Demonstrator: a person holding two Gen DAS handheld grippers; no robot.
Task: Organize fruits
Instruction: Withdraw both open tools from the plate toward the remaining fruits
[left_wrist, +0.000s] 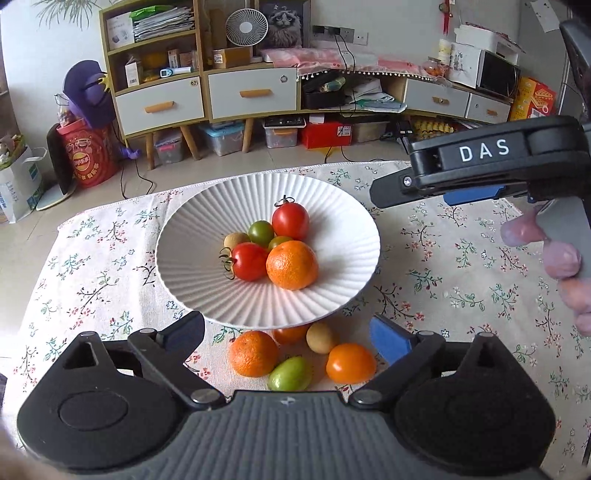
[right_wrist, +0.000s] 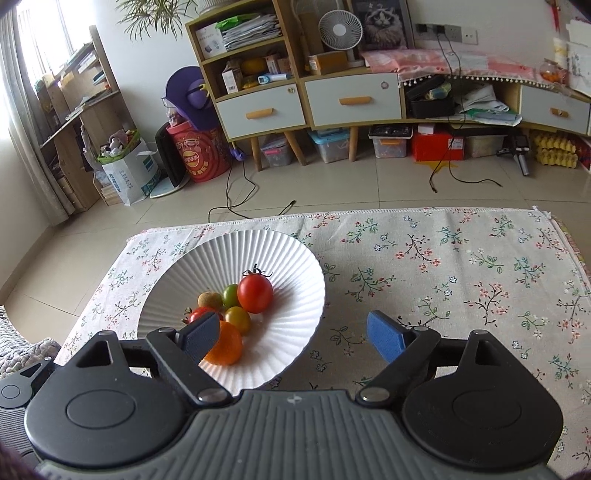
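Note:
A white ribbed plate (left_wrist: 207, 221) on the floral cloth holds two red tomatoes (left_wrist: 290, 220), a mandarin (left_wrist: 291, 264), small green tomatoes and a brown fruit. In front of it on the cloth lie a mandarin (left_wrist: 253, 353), an orange tomato (left_wrist: 351, 363), a green tomato (left_wrist: 290, 373) and a brown fruit (left_wrist: 320, 338). My left gripper (left_wrist: 288, 336) is open above these loose fruits and holds nothing. My right gripper (right_wrist: 291, 338) is open and empty over the plate's (right_wrist: 288, 258) near right rim. Its left finger stands in front of the mandarin (right_wrist: 227, 347) in the plate.
The floral cloth (right_wrist: 461, 266) stretches bare to the right of the plate. A person's fingers (left_wrist: 554, 258) wrap the right gripper's handle at the right edge of the left wrist view. Beyond the table are tiled floor, cables and a cabinet (right_wrist: 314, 96).

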